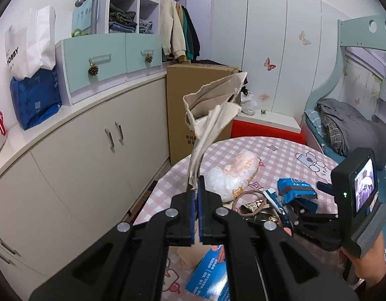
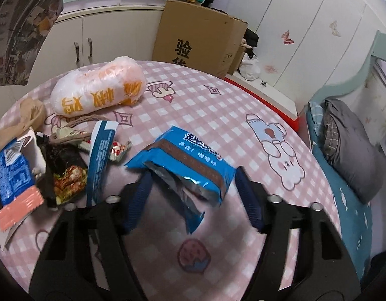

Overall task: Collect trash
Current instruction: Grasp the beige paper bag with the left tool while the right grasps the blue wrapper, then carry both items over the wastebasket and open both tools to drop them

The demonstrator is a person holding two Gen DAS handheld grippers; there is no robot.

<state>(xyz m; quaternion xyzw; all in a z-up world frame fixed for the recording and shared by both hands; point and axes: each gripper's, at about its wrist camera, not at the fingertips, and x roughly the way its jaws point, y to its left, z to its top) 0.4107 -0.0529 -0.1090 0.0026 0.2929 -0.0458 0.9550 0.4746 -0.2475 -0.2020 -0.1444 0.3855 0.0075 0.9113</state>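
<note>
Left gripper (image 1: 198,188): seen at lower centre of the left wrist view; the jaws are clenched on the bottom edge of a paper bag (image 1: 213,105), which is held upright above the table (image 1: 280,150).
Paper bag: beige, crumpled, its mouth spread open toward the upper centre of the frame.
Right gripper (image 2: 193,183): seen at lower centre of the right wrist view; the jaws are spread, one on each side of a blue wrapper (image 2: 182,165); whether the pads press on it cannot be told.
Blue wrapper: torn open, lying on the pink checked table at centre frame.
Other trash: a heap of wrappers (image 2: 65,165) is seen at left, and a white plastic bag (image 2: 97,90) with orange print at upper left.
Background: a cardboard box (image 2: 198,37) stands beyond the table.
</note>
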